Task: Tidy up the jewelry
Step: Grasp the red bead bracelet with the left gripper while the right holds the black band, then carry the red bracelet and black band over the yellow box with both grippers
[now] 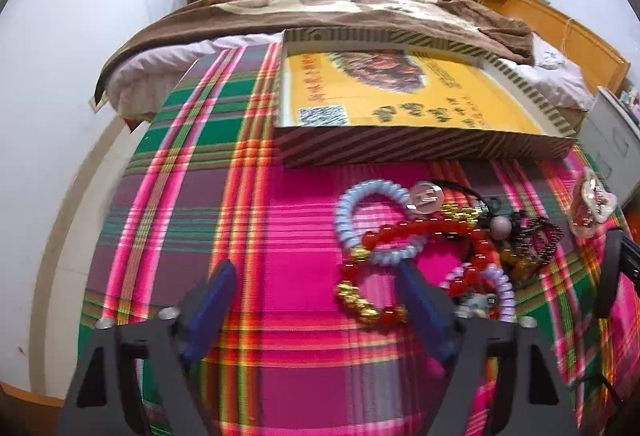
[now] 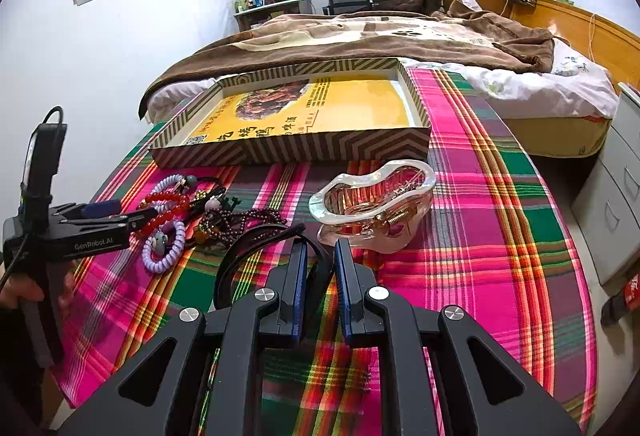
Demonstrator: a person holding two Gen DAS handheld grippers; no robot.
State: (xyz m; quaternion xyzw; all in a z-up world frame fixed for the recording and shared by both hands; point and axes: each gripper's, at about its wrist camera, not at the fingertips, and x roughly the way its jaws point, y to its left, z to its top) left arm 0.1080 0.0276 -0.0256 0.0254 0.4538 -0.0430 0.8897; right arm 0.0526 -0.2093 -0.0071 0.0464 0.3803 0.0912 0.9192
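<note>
A heap of jewelry lies on the plaid cloth (image 1: pixel 280 236): a red bead bracelet with gold charms (image 1: pixel 400 232), a pale blue spiral tie (image 1: pixel 348 212), a lilac spiral tie (image 2: pixel 164 252) and dark bead strings (image 2: pixel 240 220). My left gripper (image 1: pixel 316 268) is open just left of the heap, its right finger beside the red bracelet (image 2: pixel 168 214) and mostly bare cloth between the pads. It also shows side-on as the left gripper (image 2: pixel 120 214). My right gripper (image 2: pixel 321 244) is shut on a black hairband (image 2: pixel 256 242) that loops out to the left. A clear claw clip (image 2: pixel 372 204) sits just ahead of it.
A striped cardboard box lid (image 2: pixel 300 152) with a yellow printed sheet inside lies behind the jewelry. Beyond it is a bed with a brown blanket (image 2: pixel 360 32). A white drawer unit (image 2: pixel 612 196) stands right of the table. A person's hand (image 2: pixel 24 292) holds the left gripper's handle.
</note>
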